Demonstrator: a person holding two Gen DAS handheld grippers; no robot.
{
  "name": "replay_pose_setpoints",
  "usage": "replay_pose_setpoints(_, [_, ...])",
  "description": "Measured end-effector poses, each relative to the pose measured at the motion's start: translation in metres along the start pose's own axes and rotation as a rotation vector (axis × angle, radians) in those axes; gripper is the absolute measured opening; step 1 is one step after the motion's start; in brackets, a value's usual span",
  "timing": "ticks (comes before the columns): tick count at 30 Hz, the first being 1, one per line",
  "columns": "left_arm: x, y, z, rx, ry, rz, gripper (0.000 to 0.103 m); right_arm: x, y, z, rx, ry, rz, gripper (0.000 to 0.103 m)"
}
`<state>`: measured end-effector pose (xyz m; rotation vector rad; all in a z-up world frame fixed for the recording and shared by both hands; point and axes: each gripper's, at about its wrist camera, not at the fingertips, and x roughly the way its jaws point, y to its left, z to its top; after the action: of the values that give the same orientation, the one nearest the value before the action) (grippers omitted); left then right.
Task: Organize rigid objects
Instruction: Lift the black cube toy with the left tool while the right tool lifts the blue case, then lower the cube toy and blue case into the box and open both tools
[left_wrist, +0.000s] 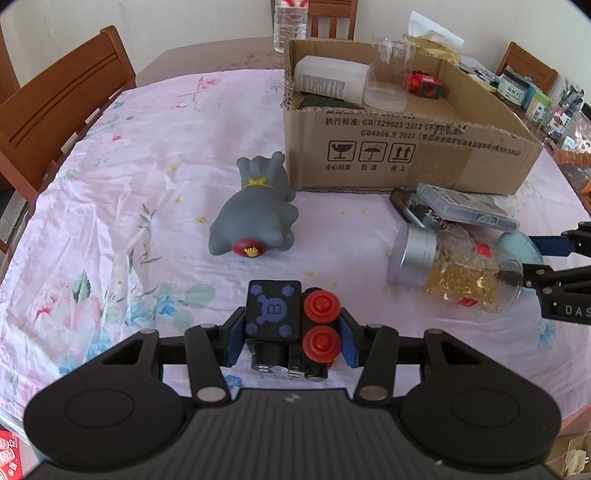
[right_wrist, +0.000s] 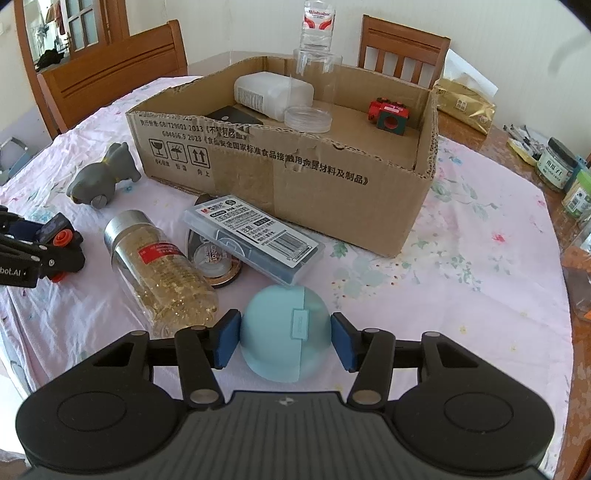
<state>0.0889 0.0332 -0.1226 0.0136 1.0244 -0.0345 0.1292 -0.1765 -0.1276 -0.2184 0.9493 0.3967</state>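
My left gripper (left_wrist: 291, 338) is shut on a black toy block with red wheels (left_wrist: 291, 325), held low over the tablecloth. My right gripper (right_wrist: 284, 341) is shut on a light blue round case (right_wrist: 286, 332) that rests on the cloth. The cardboard box (right_wrist: 295, 173) stands behind, holding a white bottle (right_wrist: 271, 96), a clear jar (right_wrist: 314, 92), a red toy (right_wrist: 388, 114) and a dark flat item. Outside the box lie a grey dog toy (left_wrist: 258, 210), a jar of golden flakes (right_wrist: 159, 266), a flat grey case (right_wrist: 255, 236) and a round tin beneath it.
A pink floral cloth (left_wrist: 110, 221) covers the table. Wooden chairs (left_wrist: 62, 99) stand around it. A water bottle (right_wrist: 317, 26) stands behind the box. Small jars and clutter (right_wrist: 561, 166) line the right edge, with a gold bag (right_wrist: 465, 103) at the back.
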Motion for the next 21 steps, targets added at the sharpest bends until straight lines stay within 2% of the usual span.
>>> replay_pose_setpoints(13, [0.0,0.002,0.003,0.012,0.01,-0.011,0.049,-0.001,0.001,0.001,0.005,0.001,-0.005,0.058])
replay_pose_setpoints(21, [-0.011,0.003,0.009,0.047,0.018,-0.029,0.049,-0.009,-0.004,0.004,-0.034,0.007,-0.019,0.058])
